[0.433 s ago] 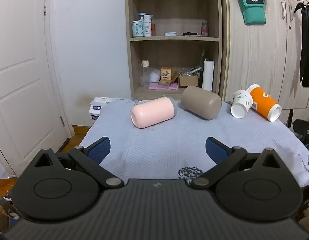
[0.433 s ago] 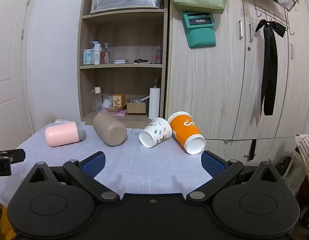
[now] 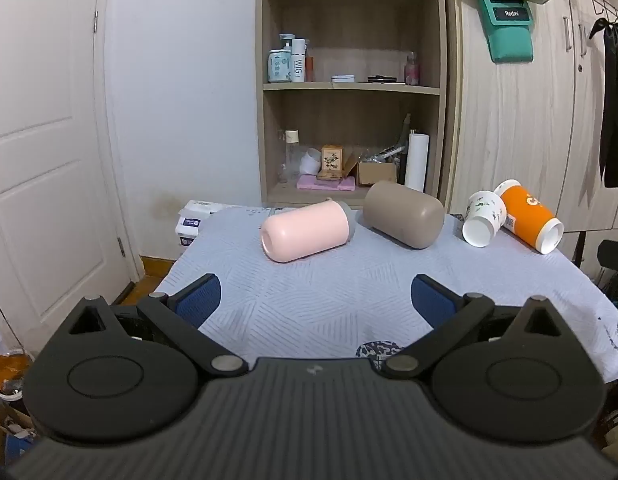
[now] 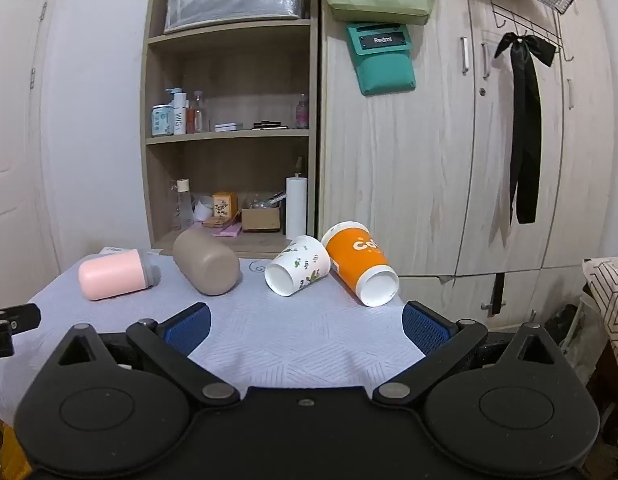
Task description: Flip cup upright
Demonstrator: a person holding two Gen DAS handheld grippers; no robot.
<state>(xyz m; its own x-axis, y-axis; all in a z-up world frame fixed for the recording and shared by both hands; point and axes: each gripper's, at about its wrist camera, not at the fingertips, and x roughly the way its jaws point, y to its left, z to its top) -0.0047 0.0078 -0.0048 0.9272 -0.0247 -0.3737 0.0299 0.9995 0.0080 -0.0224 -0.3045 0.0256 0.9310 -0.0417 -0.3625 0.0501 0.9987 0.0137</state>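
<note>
Cups are lying on their sides in a row across the far part of the cloth-covered table (image 3: 309, 300). Taking the tan cup (image 3: 405, 214) as the landmark: the pink cup (image 3: 307, 232) is lying just to its left, its grey end nearly touching it; the white cup (image 3: 483, 220) is lying to its right with its open mouth facing the camera, and the orange cup (image 3: 529, 220) is resting beyond that, touching the white one.

The left gripper (image 3: 315, 300) is hovering over the near cloth in front of the tan cup, its jaws spread wide and grasping nothing. The right gripper (image 4: 305, 326) is hovering nearer than the white cup, to the tan cup's right, likewise released and empty.
</note>
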